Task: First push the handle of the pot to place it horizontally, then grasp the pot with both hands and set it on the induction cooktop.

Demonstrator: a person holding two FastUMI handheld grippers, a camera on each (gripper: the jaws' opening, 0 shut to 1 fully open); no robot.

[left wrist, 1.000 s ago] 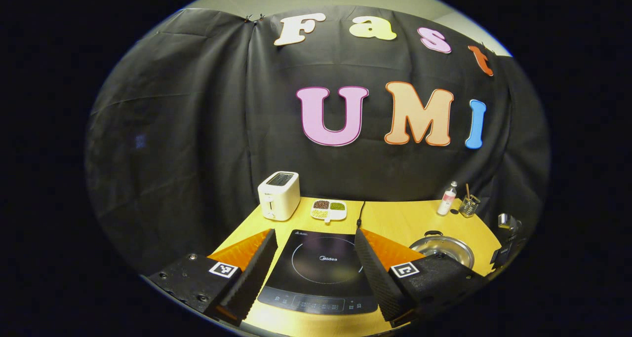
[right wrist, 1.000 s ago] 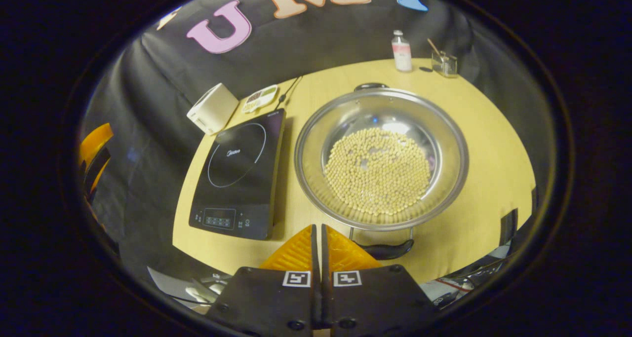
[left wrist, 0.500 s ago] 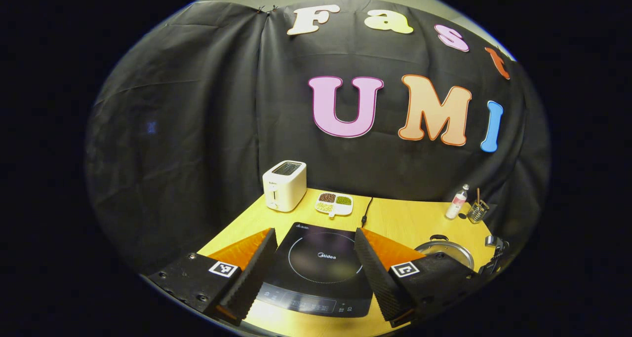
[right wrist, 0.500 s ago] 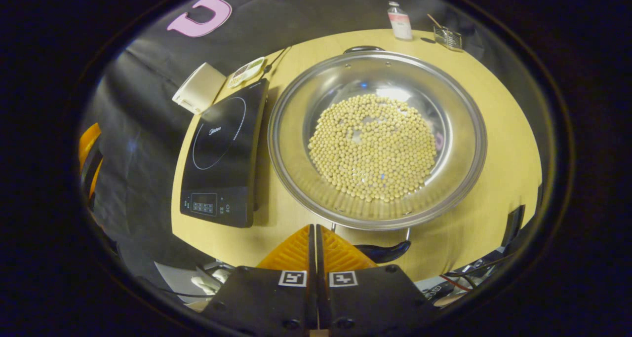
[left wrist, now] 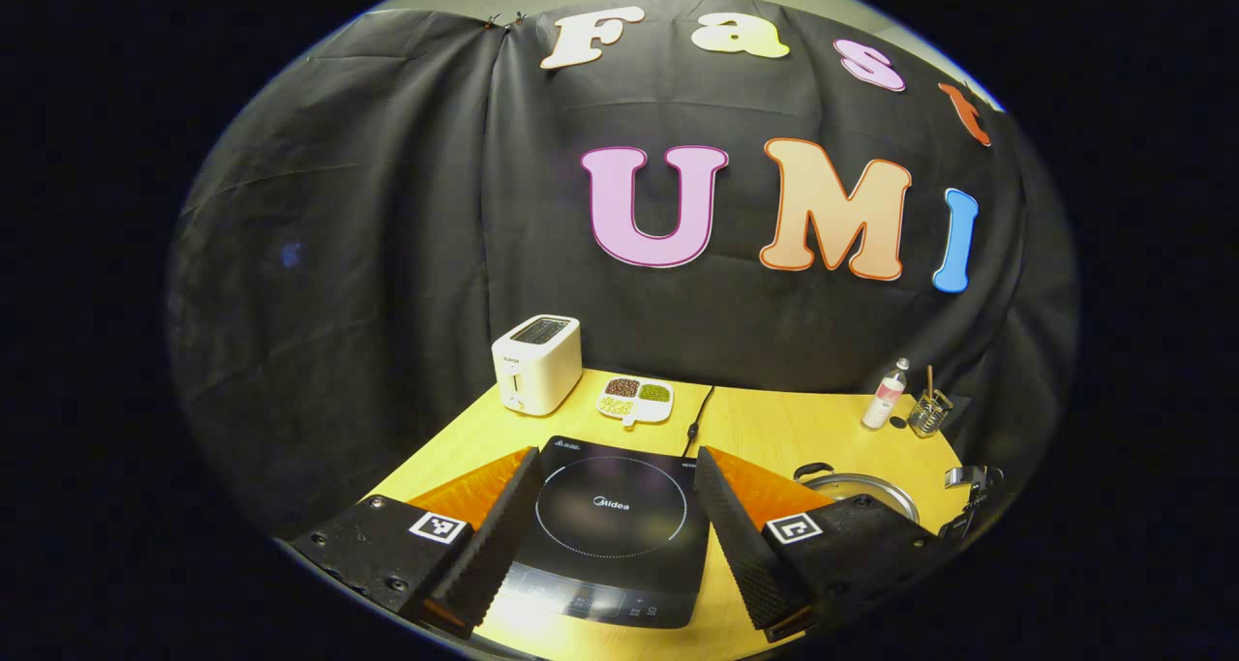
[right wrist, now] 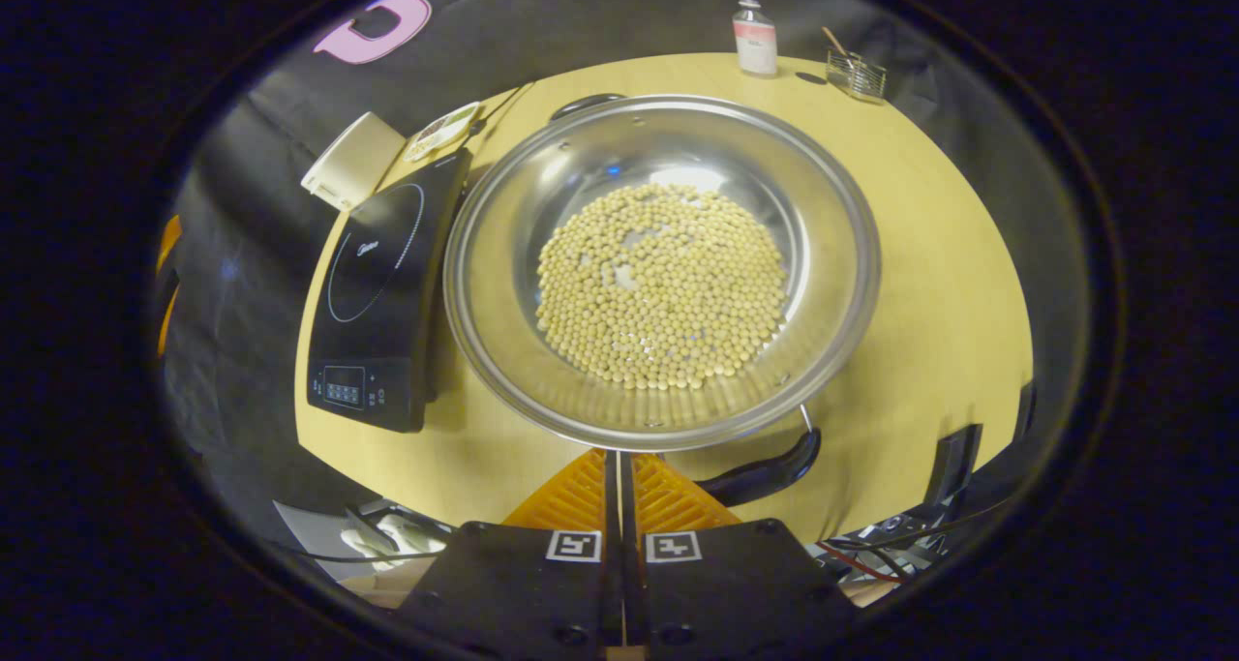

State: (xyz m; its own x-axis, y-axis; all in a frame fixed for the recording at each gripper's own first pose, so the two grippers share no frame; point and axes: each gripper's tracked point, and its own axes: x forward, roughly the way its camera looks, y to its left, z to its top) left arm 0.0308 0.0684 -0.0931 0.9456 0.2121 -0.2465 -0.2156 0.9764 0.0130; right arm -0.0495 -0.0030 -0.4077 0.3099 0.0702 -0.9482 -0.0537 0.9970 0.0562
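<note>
— Where's the pot?

— In the right gripper view the pot (right wrist: 663, 269) sits on the yellow table (right wrist: 953, 255), just to the right of the cooktop (right wrist: 382, 293), with a layer of pale beans (right wrist: 663, 284) across its bottom. Its near handle (right wrist: 770, 467) is a dark loop below the rim, tilted, and a second handle (right wrist: 586, 105) shows at the far rim.

— And the right gripper?

— The right gripper (right wrist: 619, 472) has its two fingers pressed flat together with nothing between them, tips right at the pot's near rim, just left of that near handle. Whether they touch the pot I cannot tell.

— The left one?

— The left gripper (left wrist: 612, 501) is spread wide and holds nothing — its fingers frame the cooktop (left wrist: 610, 525) in the left gripper view. The pot's rim (left wrist: 857, 487) peeks out beyond the right finger.

— What else is on the table?

— At the back, a white toaster (left wrist: 537, 363), a small divided dish (left wrist: 637, 400) of beans, a bottle (left wrist: 884, 395) and a wire holder (left wrist: 926, 414) — all well apart from the pot.
</note>
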